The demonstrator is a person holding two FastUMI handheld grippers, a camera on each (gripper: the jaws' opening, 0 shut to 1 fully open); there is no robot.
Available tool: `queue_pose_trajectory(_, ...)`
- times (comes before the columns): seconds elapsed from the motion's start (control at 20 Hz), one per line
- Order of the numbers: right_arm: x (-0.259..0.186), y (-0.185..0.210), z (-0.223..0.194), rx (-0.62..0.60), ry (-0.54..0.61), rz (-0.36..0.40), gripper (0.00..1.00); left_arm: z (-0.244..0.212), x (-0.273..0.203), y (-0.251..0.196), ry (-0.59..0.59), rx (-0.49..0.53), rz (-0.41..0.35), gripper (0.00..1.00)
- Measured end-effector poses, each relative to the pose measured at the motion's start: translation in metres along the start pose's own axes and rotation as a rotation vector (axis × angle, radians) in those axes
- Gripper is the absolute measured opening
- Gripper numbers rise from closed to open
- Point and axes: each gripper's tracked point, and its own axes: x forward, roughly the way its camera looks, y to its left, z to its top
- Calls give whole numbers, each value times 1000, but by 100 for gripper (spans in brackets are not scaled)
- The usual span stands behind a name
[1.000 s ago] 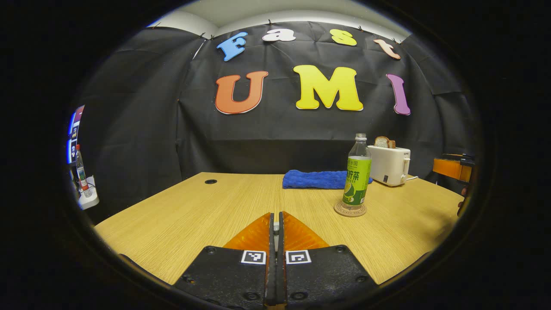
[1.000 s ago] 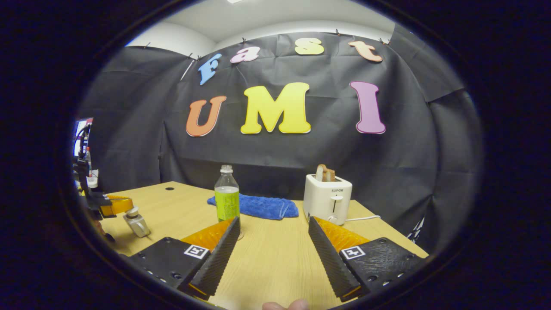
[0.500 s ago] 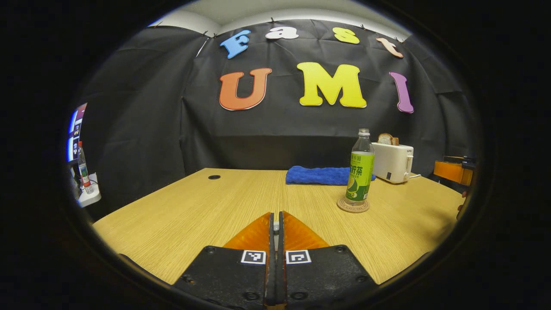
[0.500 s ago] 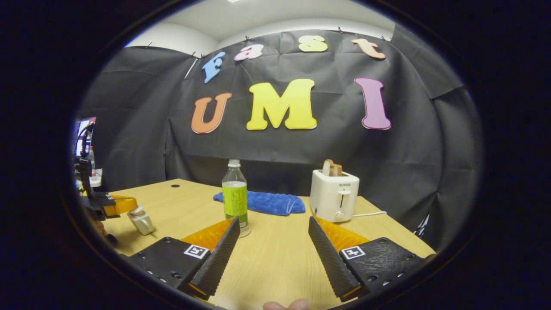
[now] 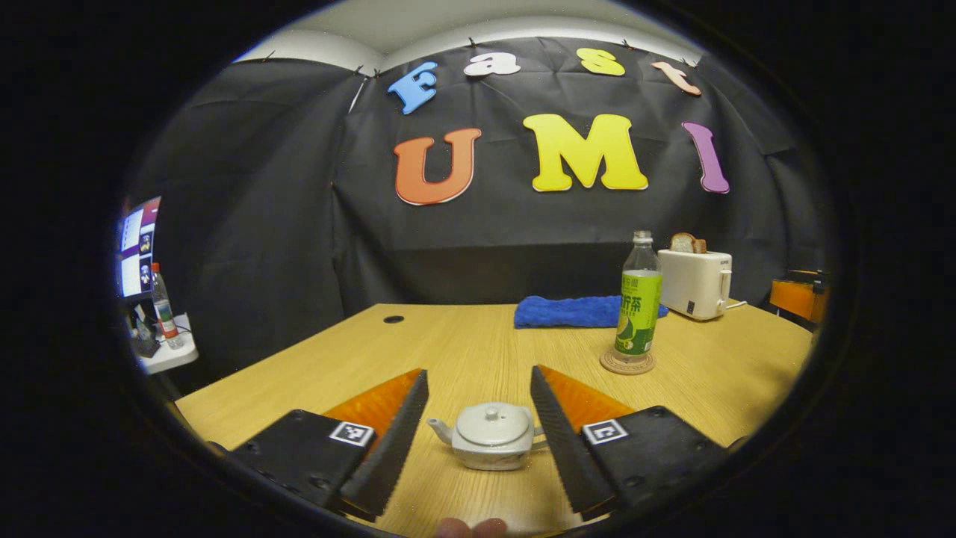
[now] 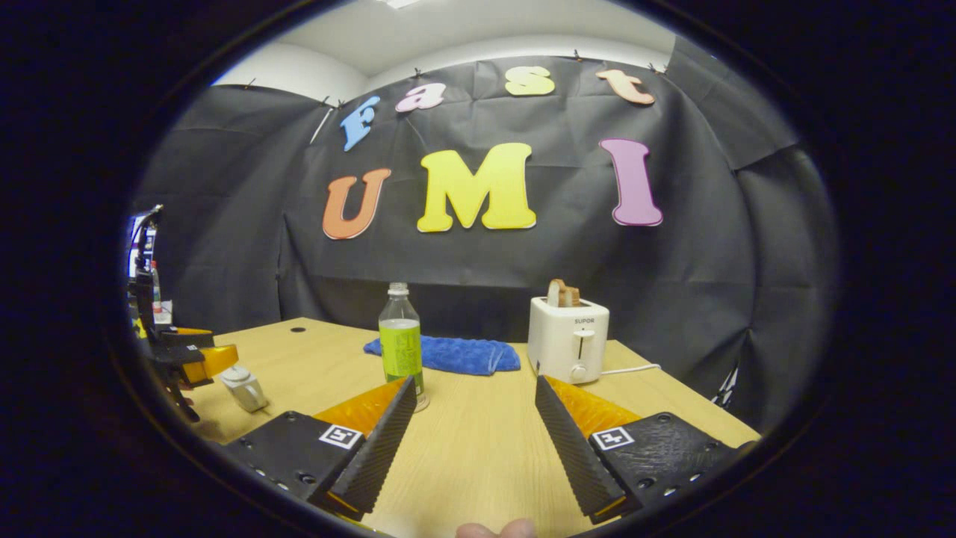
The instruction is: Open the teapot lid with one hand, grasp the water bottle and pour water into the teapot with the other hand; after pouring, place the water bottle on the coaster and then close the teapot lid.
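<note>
A small white teapot [image 5: 493, 441] with its lid [image 5: 491, 423] on stands on the wooden table [image 5: 336, 351]. It sits between the spread fingers of my left gripper [image 5: 478, 373], which is open and apart from it. The water bottle [image 5: 638, 299] with a green label stands upright on a round coaster [image 5: 627, 363] to the right. In the right gripper view my right gripper [image 6: 473, 388] is open over bare table, with the bottle [image 6: 401, 344] just beyond its left finger. Far left there, the teapot [image 6: 243, 387] sits by the left gripper [image 6: 187, 359].
A blue towel [image 5: 582, 311] lies at the back of the table, with a white toaster [image 5: 694, 282] holding bread to its right. A side shelf [image 5: 164, 351] with a small bottle and screens stands beyond the table's left edge. A cable hole [image 5: 393, 319] marks the table's back left.
My left gripper went from shut to open and drew back, so the teapot with its lid on now shows between its fingers. The right gripper stayed open and barely moved.
</note>
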Motion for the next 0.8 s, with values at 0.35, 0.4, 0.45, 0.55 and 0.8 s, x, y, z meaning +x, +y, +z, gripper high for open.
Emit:
queue_pose_trajectory(0.35, -47, -15, 40, -28, -96, -71, 97, 72, -50, -55, -126, -15, -56, 99)
queue_pose_trajectory(0.4, -55, -17, 44, -41, -109, -82, 95, 75, -56, -62, -130, -11, -66, 100)
queue_pose_trajectory(0.45, -62, -17, 48, -53, -119, -91, 95, 78, -61, -68, -135, -7, -73, 99)
queue_pose_trajectory(0.55, -78, -17, 52, -67, -134, -107, 95, 80, -74, -76, -144, 1, -78, 99)
queue_pose_trajectory(0.8, -96, -7, 45, -59, -135, -118, 95, 83, -87, -84, -177, 12, -103, 99)
